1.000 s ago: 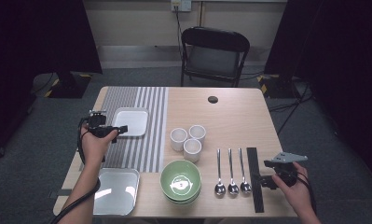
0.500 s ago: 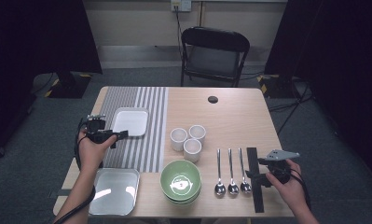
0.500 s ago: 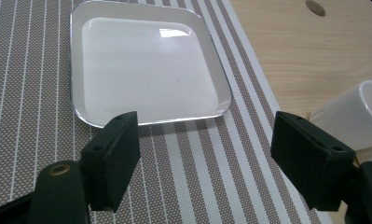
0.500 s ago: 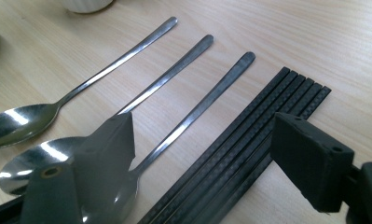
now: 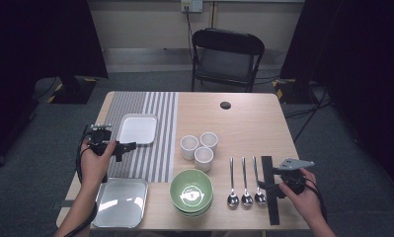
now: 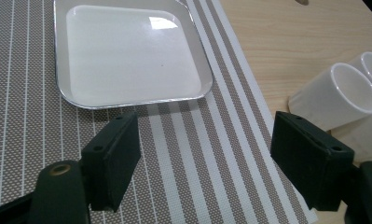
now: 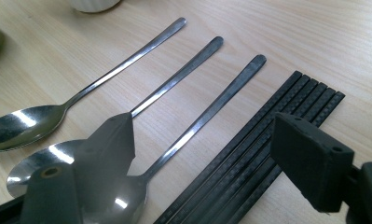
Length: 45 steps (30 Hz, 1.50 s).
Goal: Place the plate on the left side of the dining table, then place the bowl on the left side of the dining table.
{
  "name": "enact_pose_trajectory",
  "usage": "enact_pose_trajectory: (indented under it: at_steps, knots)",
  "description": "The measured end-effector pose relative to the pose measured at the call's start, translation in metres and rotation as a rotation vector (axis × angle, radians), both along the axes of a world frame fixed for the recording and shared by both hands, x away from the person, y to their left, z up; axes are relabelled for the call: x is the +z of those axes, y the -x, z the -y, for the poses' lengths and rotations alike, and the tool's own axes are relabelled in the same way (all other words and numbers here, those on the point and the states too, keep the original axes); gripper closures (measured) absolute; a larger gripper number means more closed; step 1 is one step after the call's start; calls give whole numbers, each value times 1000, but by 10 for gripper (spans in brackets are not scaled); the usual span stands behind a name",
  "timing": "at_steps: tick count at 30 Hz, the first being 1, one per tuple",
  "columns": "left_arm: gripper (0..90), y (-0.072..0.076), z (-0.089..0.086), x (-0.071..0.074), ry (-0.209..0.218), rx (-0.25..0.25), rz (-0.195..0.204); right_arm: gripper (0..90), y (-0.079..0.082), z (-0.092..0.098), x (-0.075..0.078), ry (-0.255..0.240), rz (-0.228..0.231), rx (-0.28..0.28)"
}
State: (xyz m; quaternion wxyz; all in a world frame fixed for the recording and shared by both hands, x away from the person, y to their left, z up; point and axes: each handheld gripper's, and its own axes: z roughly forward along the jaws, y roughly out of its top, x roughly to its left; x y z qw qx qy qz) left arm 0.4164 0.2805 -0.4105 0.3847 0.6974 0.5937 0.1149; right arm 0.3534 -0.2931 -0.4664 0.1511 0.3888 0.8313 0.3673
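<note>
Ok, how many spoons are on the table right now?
3, side by side on the bare wood right of the green bowls: left spoon, middle spoon, and right spoon beside the black chopsticks, by the right gripper.

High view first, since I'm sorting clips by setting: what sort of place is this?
Probably a staged recording room, not a home. Black drapes flank a wooden table, cables run across grey carpet, and a folding chair stands behind. The tableware is set in tidy groups: three spoons, three cups.
</note>
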Motion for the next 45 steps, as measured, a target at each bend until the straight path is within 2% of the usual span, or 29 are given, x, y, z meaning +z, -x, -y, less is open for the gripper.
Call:
enact_pose_trajectory:
  at_steps: [10, 20, 38, 45]
  knots:
    - [244, 4, 8, 6, -19, -42, 16, 211, -1, -2, -1, -4, -4, 6]
    - [244, 8, 12, 5, -17, -66, 5, 212, -3, -6, -1, -1, -2, 18]
    - [242, 14, 34, 7, 3, -147, 2, 212, -5, -6, -1, -6, -4, 17]
    - [241, 18, 39, 4, 7, -155, -3, 212, -7, -10, 1, -3, 4, 26]
